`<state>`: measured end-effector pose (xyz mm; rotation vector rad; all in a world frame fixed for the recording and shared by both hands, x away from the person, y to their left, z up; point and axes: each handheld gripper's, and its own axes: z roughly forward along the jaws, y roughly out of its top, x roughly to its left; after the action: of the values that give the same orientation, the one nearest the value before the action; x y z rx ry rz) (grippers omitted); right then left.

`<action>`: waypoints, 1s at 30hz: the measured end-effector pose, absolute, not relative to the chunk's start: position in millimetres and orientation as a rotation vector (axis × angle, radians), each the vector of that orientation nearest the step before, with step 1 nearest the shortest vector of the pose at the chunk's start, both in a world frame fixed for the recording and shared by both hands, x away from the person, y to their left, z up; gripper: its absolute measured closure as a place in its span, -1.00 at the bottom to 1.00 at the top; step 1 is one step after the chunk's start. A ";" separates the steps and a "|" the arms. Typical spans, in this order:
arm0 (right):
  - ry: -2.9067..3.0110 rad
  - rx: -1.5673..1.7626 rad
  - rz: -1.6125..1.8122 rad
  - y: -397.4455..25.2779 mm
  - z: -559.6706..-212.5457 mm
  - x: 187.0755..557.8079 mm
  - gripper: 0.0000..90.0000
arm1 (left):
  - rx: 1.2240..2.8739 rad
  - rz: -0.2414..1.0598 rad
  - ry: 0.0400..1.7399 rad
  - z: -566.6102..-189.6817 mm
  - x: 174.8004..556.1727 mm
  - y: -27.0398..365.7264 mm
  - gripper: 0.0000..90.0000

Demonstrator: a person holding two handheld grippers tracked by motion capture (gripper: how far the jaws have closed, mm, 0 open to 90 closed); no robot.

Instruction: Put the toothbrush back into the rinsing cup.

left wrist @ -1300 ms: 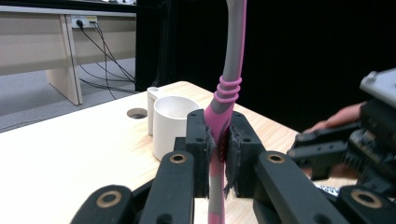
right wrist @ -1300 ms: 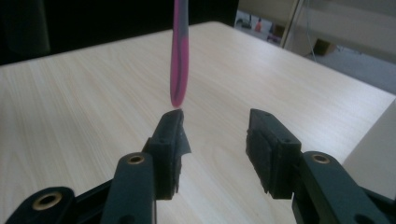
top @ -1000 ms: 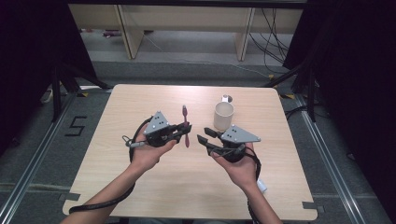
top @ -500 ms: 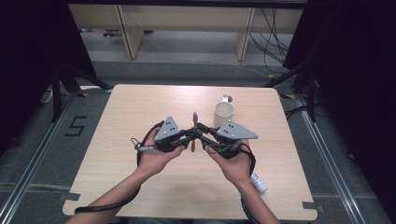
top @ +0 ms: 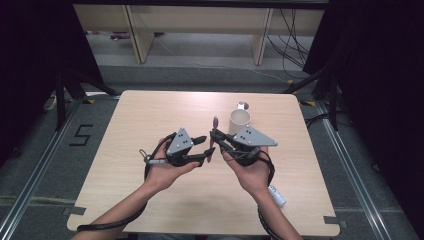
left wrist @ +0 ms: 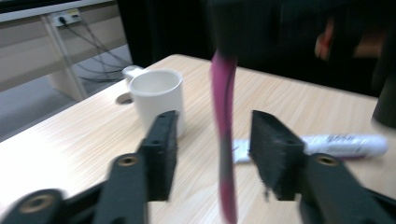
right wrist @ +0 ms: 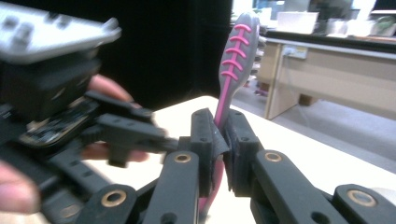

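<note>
My right tool (right wrist: 215,149) clamps the pink toothbrush (right wrist: 236,60) upright above the desk (top: 150,115) middle; its lower handle hangs between my left tool's (left wrist: 212,154) spread, open jaws.

Lab or test room, set up for recording. A bare wooden surface (top: 150,115) is placed on grey floor between metal rails (top: 40,167), with black curtains (top: 30,60) hung at both sides. A taped "5" (top: 81,135) is marked on the floor. Loose cables (top: 292,35) are seen behind, near pale benches (top: 200,22). A wall socket (left wrist: 67,18) and cluttered benches (right wrist: 327,28) are noted in the gripper views.
</note>
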<state>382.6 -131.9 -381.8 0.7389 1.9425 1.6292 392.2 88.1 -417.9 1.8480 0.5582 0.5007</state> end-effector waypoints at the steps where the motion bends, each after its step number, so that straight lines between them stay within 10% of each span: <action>1: 1.949 0.761 1.625 -134.2 -380.3 383.8 0.86 | 1.856 0.504 0.566 -419.4 391.4 93.3 0.00; 30: 1.696 0.915 1.451 -187.5 -343.8 473.3 0.86 | 1.638 0.709 1.002 -494.2 370.5 250.6 -0.19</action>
<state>473.3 -187.5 -343.8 0.9147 1.6960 1.4505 370.5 250.6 -494.2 1.6383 1.0018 0.7087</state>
